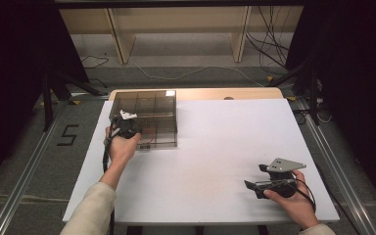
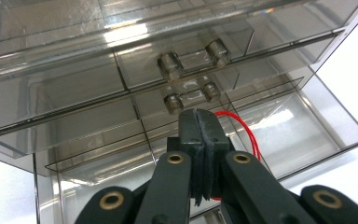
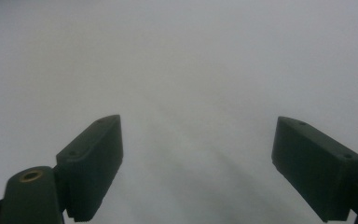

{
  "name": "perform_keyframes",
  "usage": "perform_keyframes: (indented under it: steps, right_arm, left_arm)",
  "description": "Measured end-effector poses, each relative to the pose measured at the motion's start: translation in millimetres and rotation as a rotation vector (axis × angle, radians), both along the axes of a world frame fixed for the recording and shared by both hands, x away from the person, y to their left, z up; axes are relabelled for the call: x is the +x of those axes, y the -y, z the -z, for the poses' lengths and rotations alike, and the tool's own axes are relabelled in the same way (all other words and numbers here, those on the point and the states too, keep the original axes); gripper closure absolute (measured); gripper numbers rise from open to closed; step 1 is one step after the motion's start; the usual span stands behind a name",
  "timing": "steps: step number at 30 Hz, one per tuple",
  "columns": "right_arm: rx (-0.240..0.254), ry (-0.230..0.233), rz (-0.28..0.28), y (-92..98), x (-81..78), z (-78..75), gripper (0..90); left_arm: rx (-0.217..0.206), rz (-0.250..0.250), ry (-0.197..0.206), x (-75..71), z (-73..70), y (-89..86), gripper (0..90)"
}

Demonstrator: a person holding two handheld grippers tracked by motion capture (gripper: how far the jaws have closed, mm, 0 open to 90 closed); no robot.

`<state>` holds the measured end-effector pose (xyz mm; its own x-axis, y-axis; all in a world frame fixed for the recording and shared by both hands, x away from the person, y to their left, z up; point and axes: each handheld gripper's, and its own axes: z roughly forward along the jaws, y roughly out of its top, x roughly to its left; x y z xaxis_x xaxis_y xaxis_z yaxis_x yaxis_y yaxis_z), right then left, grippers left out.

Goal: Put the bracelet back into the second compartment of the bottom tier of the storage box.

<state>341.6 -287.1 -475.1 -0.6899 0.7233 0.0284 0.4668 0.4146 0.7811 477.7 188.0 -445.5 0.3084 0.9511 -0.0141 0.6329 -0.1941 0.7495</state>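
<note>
A smoky transparent compartment box (image 1: 147, 115) stands at the back left of the white table (image 1: 220, 142). My left gripper (image 1: 133, 129) is at the box's front left part, held in a hand. In the left gripper view its jaws (image 2: 200, 126) are shut flat against each other just below the box's clear latch knobs (image 2: 191, 95). A thin red wire loop (image 2: 244, 133) lies in a compartment right behind the tips; whether it is pinched I cannot tell. My right gripper (image 1: 254, 177) rests at the front right of the table, open, with nothing between its pads (image 3: 196, 140).
Beyond the table's far edge are a wooden shelf frame (image 1: 176, 29) and loose cables (image 1: 269, 54) on the floor. A metal rail (image 1: 24, 171) runs along the floor at the left. Bare white tabletop lies between the two hands.
</note>
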Motion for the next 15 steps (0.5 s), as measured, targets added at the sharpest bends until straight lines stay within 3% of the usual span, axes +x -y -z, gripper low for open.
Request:
perform_keyframes:
  steps: [15]
  right_arm:
    - [-0.004, -0.003, 0.0, 0.0, -0.3, -0.2, 17.0]
  left_arm:
    - [0.016, 0.002, -0.016, 2.0, 6.2, 0.0, 89.6]
